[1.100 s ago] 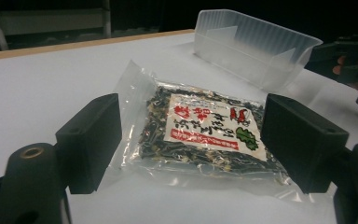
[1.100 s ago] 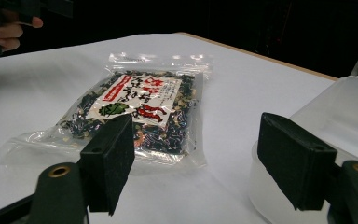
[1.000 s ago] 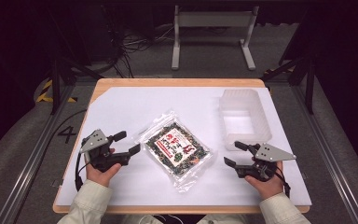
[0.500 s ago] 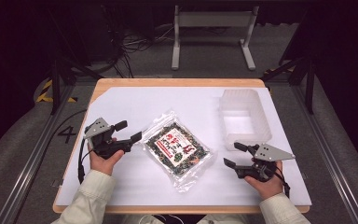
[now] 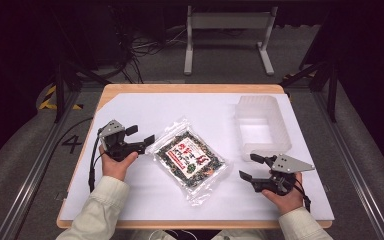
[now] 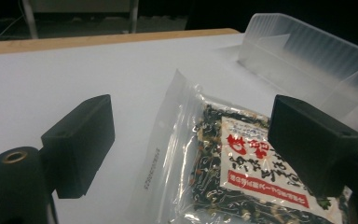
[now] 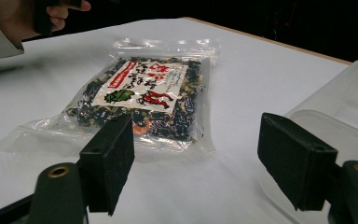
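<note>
Seaweed packet [image 5: 190,159], a clear plastic bag of dark flakes with a white and red label, lies flat near the middle of the white sheet [image 5: 180,107] that covers the wooden table [image 5: 190,88], turned at a slant with one clear corner toward the left gripper [image 5: 142,136]. That gripper sits just beside the packet's upper left corner, held low over the sheet by the person's left hand [image 5: 114,165]; its jaws have just been opening and stand apart, and in the left gripper view the packet's clear sealed edge lies ahead between them without either pad pressing on it. To the packet's right, well apart from it, the right gripper [image 5: 247,166] rests in the person's right hand [image 5: 286,196] near the front edge of the sheet, jaws apart and nothing between them, pointing toward the packet. Behind the right gripper stands a frosted plastic container [image 5: 261,125], open at the top, on the right part of the sheet
</note>
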`<state>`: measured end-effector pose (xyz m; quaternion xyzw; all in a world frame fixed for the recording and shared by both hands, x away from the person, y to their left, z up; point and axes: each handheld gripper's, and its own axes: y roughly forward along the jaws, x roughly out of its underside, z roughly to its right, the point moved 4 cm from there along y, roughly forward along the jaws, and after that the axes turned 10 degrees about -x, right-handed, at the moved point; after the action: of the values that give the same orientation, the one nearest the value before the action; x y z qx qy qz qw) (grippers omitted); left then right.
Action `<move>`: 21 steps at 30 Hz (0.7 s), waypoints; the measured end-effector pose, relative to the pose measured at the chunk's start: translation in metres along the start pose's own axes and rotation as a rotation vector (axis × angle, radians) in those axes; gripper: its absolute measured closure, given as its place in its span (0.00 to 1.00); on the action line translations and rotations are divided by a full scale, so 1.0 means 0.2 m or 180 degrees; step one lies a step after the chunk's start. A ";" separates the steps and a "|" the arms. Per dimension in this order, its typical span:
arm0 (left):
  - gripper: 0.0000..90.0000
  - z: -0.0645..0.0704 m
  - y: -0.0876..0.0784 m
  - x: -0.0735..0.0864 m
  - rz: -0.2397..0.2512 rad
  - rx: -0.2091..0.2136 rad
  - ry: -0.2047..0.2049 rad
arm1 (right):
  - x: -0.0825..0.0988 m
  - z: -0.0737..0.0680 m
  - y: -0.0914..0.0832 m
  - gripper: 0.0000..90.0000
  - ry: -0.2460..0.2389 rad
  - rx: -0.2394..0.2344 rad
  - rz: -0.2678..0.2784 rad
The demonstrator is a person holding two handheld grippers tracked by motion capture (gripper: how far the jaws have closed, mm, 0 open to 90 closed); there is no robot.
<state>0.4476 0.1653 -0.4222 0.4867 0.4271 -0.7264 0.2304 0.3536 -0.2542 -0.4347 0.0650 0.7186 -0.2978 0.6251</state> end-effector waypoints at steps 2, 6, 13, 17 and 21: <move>0.17 -0.01 0.01 0.00 -0.0016 -0.0018 -0.0018 | 0.00 0.00 0.00 0.31 -0.0003 0.0002 -0.0008; 0.17 -0.02 0.04 0.02 -0.0084 -0.0028 -0.0027 | 0.00 0.00 0.00 0.31 -0.0007 0.0005 -0.0023; 0.18 -0.04 0.08 0.07 -0.0274 -0.0094 -0.0034 | 0.01 -0.01 0.00 0.31 -0.0017 -0.0007 -0.0038; 0.19 -0.05 0.12 0.12 -0.0463 -0.0135 -0.0098 | 0.01 -0.01 0.00 0.31 -0.0016 -0.0007 -0.0050; 0.22 -0.06 0.14 0.14 -0.0607 -0.0163 -0.0096 | 0.01 -0.01 0.00 0.31 -0.0026 -0.0004 -0.0069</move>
<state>0.4627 0.1629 -0.4607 0.4268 0.4865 -0.7411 0.1789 0.3513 -0.2530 -0.4359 0.0555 0.7169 -0.3043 0.6248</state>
